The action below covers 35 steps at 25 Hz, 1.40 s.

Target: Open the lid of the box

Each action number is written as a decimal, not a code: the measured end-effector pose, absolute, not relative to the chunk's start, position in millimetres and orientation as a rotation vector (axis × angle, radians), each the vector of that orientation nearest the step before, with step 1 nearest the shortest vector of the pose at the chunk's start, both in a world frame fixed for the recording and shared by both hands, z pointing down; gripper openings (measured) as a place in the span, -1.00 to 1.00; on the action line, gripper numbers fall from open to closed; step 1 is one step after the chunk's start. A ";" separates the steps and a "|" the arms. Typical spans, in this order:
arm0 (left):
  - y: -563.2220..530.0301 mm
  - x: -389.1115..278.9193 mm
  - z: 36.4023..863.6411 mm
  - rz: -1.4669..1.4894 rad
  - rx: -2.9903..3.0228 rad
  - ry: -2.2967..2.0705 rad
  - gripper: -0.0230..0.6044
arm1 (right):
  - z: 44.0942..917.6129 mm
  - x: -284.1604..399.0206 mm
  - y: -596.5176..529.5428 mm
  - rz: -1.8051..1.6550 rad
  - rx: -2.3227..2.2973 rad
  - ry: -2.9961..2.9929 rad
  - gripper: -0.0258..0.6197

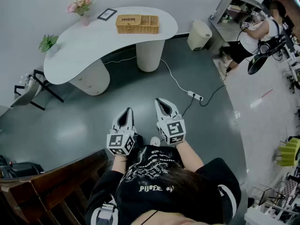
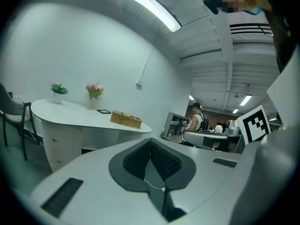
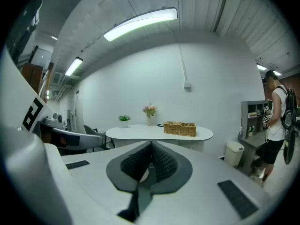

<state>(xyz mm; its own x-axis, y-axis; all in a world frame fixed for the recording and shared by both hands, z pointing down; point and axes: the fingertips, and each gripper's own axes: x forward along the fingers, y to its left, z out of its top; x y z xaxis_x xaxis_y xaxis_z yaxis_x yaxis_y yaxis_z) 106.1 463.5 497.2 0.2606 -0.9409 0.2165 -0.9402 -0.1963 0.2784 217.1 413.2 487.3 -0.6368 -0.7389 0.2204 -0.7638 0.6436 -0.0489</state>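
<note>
Head view: floor cable [image 1: 176, 81] before box [image 1: 137, 24]

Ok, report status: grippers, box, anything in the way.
Left gripper shut, empty; right gripper shut, empty. Wicker box on white table, well ahead, untouched. Power strip and cable lie between.

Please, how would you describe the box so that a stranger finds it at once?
Find the white curved table by the wall. Toward its right end in the head view, next to a small picture frame, stands the box. It alone is woven tan wicker, rectangular.
</note>
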 end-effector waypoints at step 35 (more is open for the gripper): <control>322.1 -46.0 505.8 -0.009 2.255 -1.610 -0.85 | 487.3 84.9 282.7 0.253 1.380 -2.619 -0.84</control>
